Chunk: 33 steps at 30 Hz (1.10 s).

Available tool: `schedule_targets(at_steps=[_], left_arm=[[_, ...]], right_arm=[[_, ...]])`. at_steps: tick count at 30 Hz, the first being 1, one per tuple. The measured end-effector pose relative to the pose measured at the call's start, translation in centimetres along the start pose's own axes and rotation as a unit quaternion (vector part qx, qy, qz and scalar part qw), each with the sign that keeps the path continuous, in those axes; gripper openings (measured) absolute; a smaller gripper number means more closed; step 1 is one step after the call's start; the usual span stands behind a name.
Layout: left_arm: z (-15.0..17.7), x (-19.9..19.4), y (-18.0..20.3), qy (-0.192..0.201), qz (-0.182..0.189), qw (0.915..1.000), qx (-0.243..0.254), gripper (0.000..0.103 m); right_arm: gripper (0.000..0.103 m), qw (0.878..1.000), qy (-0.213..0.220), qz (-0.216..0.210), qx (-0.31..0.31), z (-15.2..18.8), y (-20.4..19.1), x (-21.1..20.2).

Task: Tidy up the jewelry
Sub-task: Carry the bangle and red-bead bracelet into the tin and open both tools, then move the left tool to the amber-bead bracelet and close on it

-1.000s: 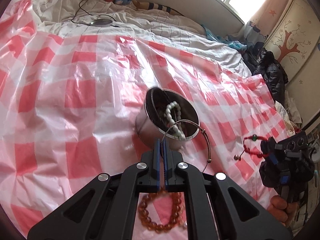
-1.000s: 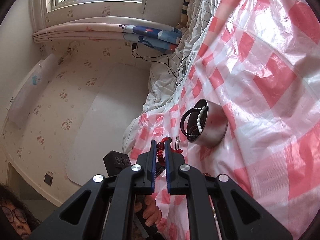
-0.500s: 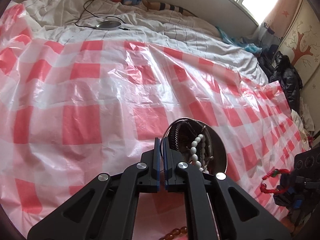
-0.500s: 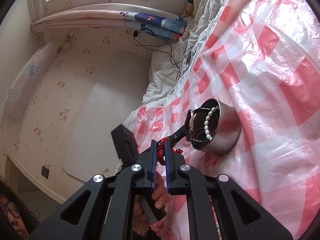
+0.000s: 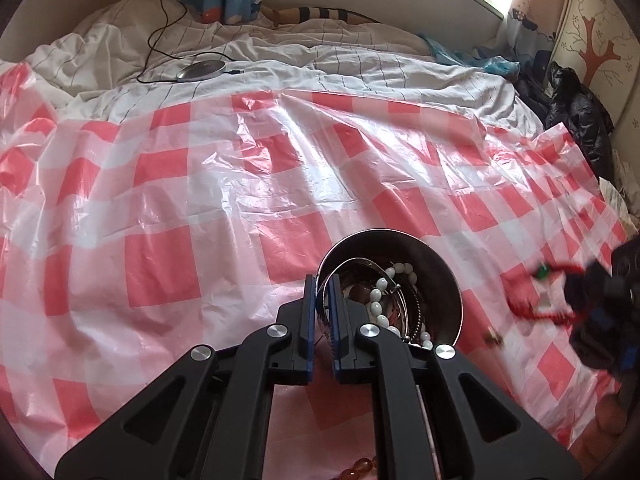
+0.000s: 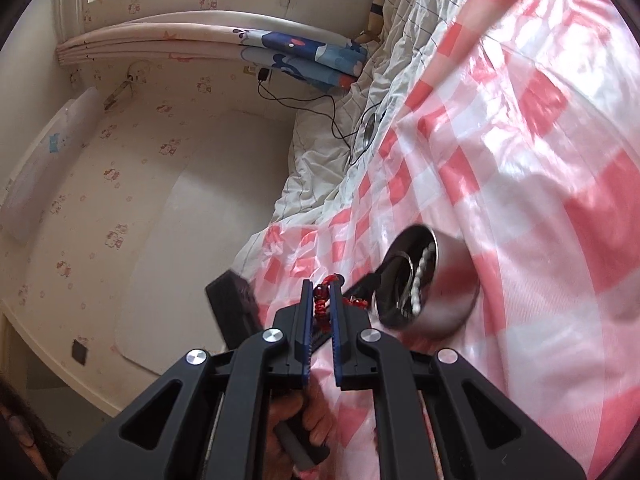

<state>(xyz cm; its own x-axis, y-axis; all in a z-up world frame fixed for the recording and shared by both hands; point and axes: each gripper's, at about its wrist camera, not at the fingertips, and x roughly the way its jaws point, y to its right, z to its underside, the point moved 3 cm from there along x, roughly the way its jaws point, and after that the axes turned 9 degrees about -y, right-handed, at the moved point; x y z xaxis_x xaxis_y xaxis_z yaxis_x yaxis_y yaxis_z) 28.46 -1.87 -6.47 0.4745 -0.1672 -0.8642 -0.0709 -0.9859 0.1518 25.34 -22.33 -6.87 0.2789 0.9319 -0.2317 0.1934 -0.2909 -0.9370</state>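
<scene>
A steel bowl (image 5: 444, 276) sits on the red-checked plastic sheet (image 5: 160, 208). It holds a white bead bracelet (image 5: 378, 306) and other pieces. My left gripper (image 5: 322, 285) hangs at the bowl's near rim. Its jaws are opening, and the thin silver bangle (image 5: 352, 263) passes loosely between them and lies in the bowl. My right gripper (image 6: 321, 289) is shut on a red cord bracelet (image 6: 320, 304), just short of the bowl (image 6: 452, 304). In the left wrist view the bracelet (image 5: 532, 308) shows blurred at the right. An amber bead bracelet (image 5: 360, 465) lies under the left gripper.
White bedding (image 5: 320, 68) with a round charger and cable (image 5: 200, 70) lies beyond the sheet. A dark jacket (image 5: 576, 120) is heaped at the right edge of the bed. A person's hand (image 6: 304, 424) holds the left gripper's handle.
The left gripper carried the silver bangle forward over the bowl and lowered it inside, and its jaws parted a little. The right gripper came closer to the bowl with the red bracelet.
</scene>
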Motion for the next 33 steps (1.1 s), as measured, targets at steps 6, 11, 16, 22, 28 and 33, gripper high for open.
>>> schedule_targets(at_steps=[6, 11, 16, 22, 28, 33], left_arm=[[0.0, 0.0, 0.9, 0.008, 0.009, 0.9997, 0.022, 0.018], [-0.3, -1.2, 1.4, 0.044, 0.0, 0.9987, 0.026, 0.023], [-0.9, -2.2, -1.9, 0.059, 0.02, 0.9966, -0.054, 0.035], [-0.7, -2.5, -4.7, 0.056, 0.044, 0.991, -0.113, 0.042], [0.1, -2.6, -2.2, 0.045, 0.009, 0.9975, -0.054, 0.055], [1.5, -3.2, -1.0, 0.036, -0.008, 0.999, -0.026, 0.064]], right_arm=[[0.009, 0.997, -0.015, 0.071, -0.031, -1.7, 0.0, 3.6], [0.027, 0.986, -0.044, 0.152, -0.044, -1.5, 1.4, 5.9], [0.061, 0.973, -0.033, 0.21, -0.088, -1.0, 0.6, 5.4], [0.068, 0.972, 0.004, 0.217, -0.09, -1.4, 0.3, 3.5], [0.073, 0.948, 0.012, 0.3, -0.102, -1.4, 1.0, 3.4], [0.074, 0.927, 0.006, 0.354, -0.128, -1.1, 1.2, 4.4]])
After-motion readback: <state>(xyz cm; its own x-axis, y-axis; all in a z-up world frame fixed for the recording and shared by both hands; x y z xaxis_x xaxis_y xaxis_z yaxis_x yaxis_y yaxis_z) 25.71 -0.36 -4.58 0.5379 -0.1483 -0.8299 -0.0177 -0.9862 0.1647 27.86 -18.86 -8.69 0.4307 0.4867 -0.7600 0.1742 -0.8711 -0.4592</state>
